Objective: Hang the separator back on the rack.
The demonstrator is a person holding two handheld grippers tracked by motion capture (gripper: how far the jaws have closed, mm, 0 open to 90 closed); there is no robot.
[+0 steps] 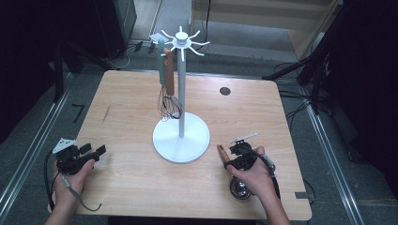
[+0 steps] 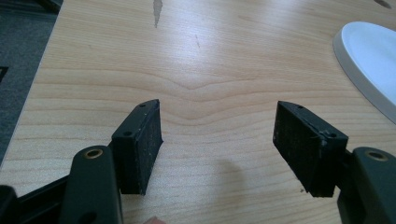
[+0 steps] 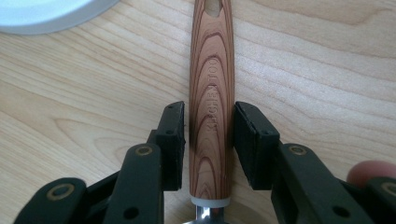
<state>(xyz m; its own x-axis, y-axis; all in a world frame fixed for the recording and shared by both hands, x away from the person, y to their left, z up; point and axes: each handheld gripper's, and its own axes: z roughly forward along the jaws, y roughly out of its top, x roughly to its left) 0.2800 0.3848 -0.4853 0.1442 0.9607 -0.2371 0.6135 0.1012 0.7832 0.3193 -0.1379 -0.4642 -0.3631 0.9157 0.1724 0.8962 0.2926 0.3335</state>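
While the right gripper (image 3: 208,133) straddles a wooden ladle handle (image 3: 211,102), its pads sit v. close on both sides of the wood; whether they actually press can't be told, a thin dark gap shows at the left pad. No earlier pic to compare. The handle's hang-hole end is cut off at the top edge of the right gripper view, and the steel neck vanishes at the bottom edge. From the high view the ladle bowl (image 1: 240,188) is half hidden under the right hand (image 1: 253,176), near the table (image 1: 131,187) front edge, w/ the handle tip pointing toward the white utensil stand (image 1: 181,136). Left gripper (image 2: 217,135) rests at the table's left front (jaws spread wide, bare wood between). On the stand hang a whisk (image 1: 169,105) and a wood-handled tool, heads overlapping, hard to separate.
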